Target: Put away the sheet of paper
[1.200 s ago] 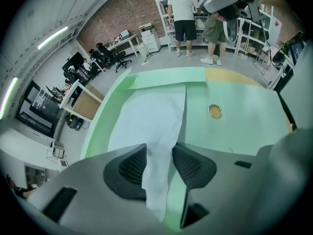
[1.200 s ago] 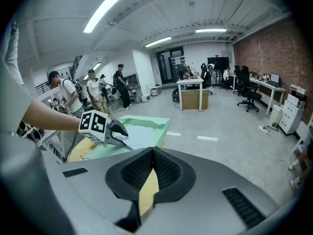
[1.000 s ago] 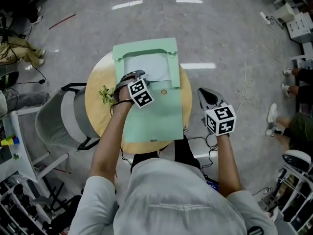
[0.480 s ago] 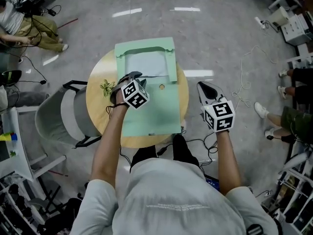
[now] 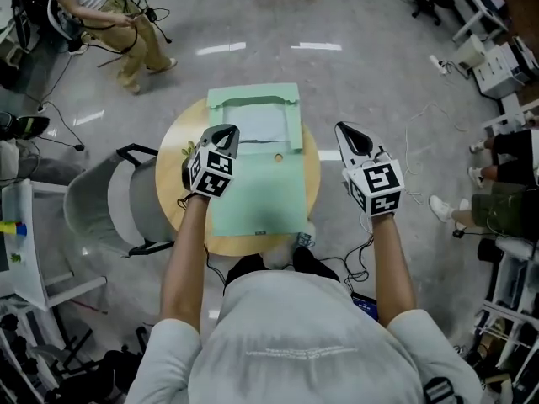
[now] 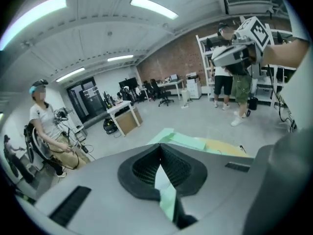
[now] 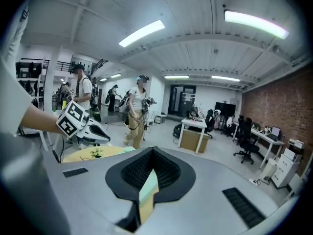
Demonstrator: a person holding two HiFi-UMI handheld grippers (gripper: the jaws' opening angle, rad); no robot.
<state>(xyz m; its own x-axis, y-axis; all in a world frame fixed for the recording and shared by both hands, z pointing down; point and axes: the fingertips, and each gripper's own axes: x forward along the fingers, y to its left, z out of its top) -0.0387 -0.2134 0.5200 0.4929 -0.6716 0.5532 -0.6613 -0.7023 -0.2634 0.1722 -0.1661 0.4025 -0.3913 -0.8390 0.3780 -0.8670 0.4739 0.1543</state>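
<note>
We have pulled our left gripper [image 5: 224,133] off the green folder [image 5: 261,194] at frame centre, jaws pressed together empty like the right gripper's [image 5: 348,133], so the sheet of paper [image 5: 258,123] looks tucked inside.

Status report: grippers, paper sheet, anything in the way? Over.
Left gripper shut, empty, over pale green folder. Right gripper shut, empty, beside round wooden table. White paper sheet tucked in folder. Nothing blocking.

Round wooden table [image 5: 167,175] has a pale green folder [image 5: 261,192] lying flat under the fingers [image 5: 221,137] of the left gripper [image 5: 227,130], with a tiny plant sprig [image 5: 187,151] just left of them.
</note>
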